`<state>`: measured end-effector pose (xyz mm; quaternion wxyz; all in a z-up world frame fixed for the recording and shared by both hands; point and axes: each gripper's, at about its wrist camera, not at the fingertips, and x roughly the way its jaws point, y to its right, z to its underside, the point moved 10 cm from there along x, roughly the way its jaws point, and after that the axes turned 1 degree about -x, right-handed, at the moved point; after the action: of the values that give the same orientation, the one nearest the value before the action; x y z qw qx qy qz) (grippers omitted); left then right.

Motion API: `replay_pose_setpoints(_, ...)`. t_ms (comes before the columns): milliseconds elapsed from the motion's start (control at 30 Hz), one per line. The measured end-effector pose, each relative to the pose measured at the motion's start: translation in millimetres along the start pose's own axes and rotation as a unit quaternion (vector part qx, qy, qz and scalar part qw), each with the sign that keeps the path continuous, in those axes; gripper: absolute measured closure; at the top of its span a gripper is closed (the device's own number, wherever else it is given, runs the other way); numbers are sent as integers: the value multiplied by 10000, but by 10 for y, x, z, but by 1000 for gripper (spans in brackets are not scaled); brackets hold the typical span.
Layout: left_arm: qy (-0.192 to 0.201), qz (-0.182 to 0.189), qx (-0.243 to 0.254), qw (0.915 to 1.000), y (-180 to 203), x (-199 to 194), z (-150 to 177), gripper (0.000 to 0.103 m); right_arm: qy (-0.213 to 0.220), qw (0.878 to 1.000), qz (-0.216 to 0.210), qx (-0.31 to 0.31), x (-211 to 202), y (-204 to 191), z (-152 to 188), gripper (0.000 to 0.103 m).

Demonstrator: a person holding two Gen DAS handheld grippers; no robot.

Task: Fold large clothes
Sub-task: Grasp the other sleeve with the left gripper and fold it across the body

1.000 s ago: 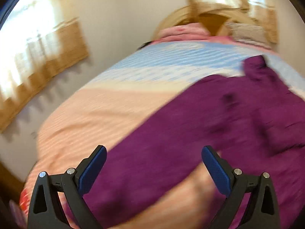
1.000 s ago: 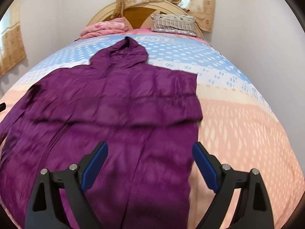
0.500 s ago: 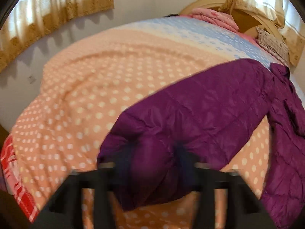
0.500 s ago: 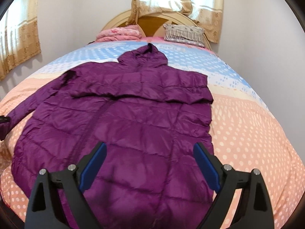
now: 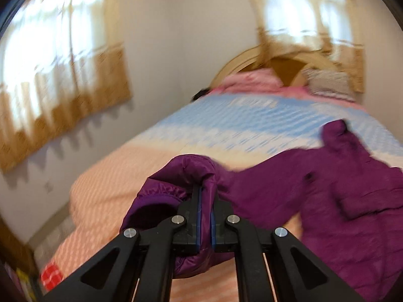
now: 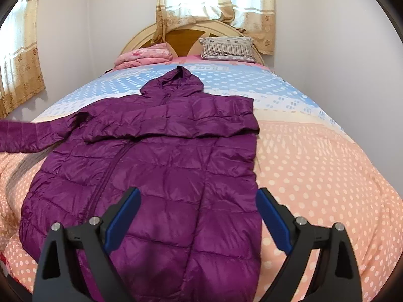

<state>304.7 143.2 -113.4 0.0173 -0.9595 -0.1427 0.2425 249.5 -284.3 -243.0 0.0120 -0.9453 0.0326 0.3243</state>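
Note:
A purple hooded puffer jacket [image 6: 161,161] lies front up on the bed, hood toward the headboard, its right sleeve folded across the chest. My left gripper [image 5: 206,196] is shut on the cuff end of the left sleeve [image 5: 176,176] and holds it raised off the bedspread. In the right wrist view that sleeve [image 6: 22,136] stretches out to the left, lifted. My right gripper [image 6: 199,216] hovers open above the jacket's lower half, nothing between its fingers.
The bed has a dotted bedspread [image 6: 314,166], peach near me and blue farther off. A folded pink blanket [image 6: 143,56] and a striped pillow [image 6: 228,47] lie by the wooden headboard. Curtained windows are behind and to the left. Walls stand close on both sides.
My left gripper went from open, closed on the sleeve cuff, and lifted it up off the bed. My right gripper shifted sideways over the jacket and stayed open.

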Motion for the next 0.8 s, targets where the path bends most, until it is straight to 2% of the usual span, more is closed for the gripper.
replay_pose_setpoints(133,413,649,508,9957,905,-265,-301,99,-17,9998,9,190,19,123,6,9)
replay_pose_setpoints(233,531,1051,879,9891,1541,-420,-328,99,-30,9996,24,271,29,209,13,8)
replay_pose_setpoints(367,507,1640,1355,9758,2456,-534,-113,99,-96,9990,61,425,66,342,39,9)
replay_pose_setpoints(500,580,1886,1795,9638,3149,-644,173,97,-173,9981,86,588,119,464,88,8)
replay_pose_setpoints(567,367,2062,1978,9576,3440,-635,320,92,-223,9977,100,625,143,496,124,9)
replay_pose_setpoints(633,403,2116,2094,9538,3626,-656,382,73,-266,9975,106,647,170,516,157,9)
replay_pose_setpoints(700,718,2035,2082,9540,3684,-740,318,19,-306,9974,116,648,204,529,188,8)
replay_pose_setpoints(767,1105,2069,1879,9538,3627,-875,205,3,-369,9971,103,660,248,533,227,8)
replay_pose_setpoints(800,1292,2068,1819,9526,3578,-929,143,2,-386,9970,83,666,265,533,245,8)
